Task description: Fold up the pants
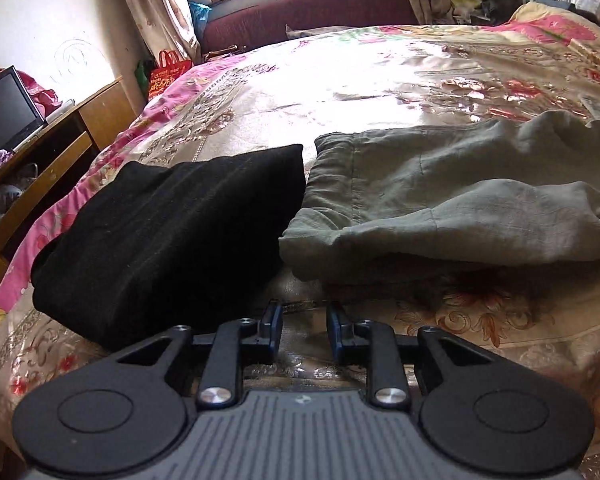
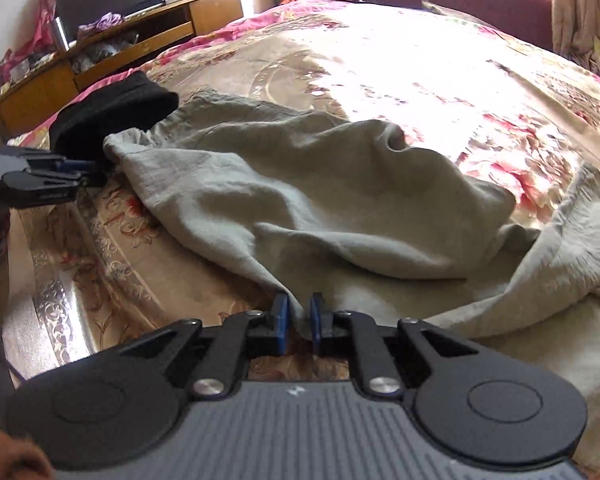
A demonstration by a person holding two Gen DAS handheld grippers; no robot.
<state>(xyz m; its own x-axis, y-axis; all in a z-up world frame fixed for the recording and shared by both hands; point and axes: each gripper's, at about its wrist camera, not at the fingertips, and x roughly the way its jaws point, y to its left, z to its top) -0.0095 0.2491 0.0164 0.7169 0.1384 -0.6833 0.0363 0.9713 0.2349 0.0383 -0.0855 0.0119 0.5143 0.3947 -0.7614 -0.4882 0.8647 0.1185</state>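
Grey-green pants (image 1: 440, 196) lie crumpled on the floral bedspread (image 1: 340, 80), leg ends toward the left. In the right wrist view the pants (image 2: 320, 200) spread across the middle. My right gripper (image 2: 299, 320) is closed on a fold of the pants' near edge. My left gripper (image 1: 304, 326) is open and empty, low over the bedspread just in front of the gap between the pants and a folded black garment (image 1: 172, 232). The left gripper also shows at the left edge of the right wrist view (image 2: 60, 172).
The folded black garment (image 2: 112, 116) lies left of the pants. A wooden TV stand (image 1: 48, 148) with a monitor (image 1: 8, 112) stands left of the bed. A maroon sofa (image 1: 308, 12) stands under the window beyond the bed.
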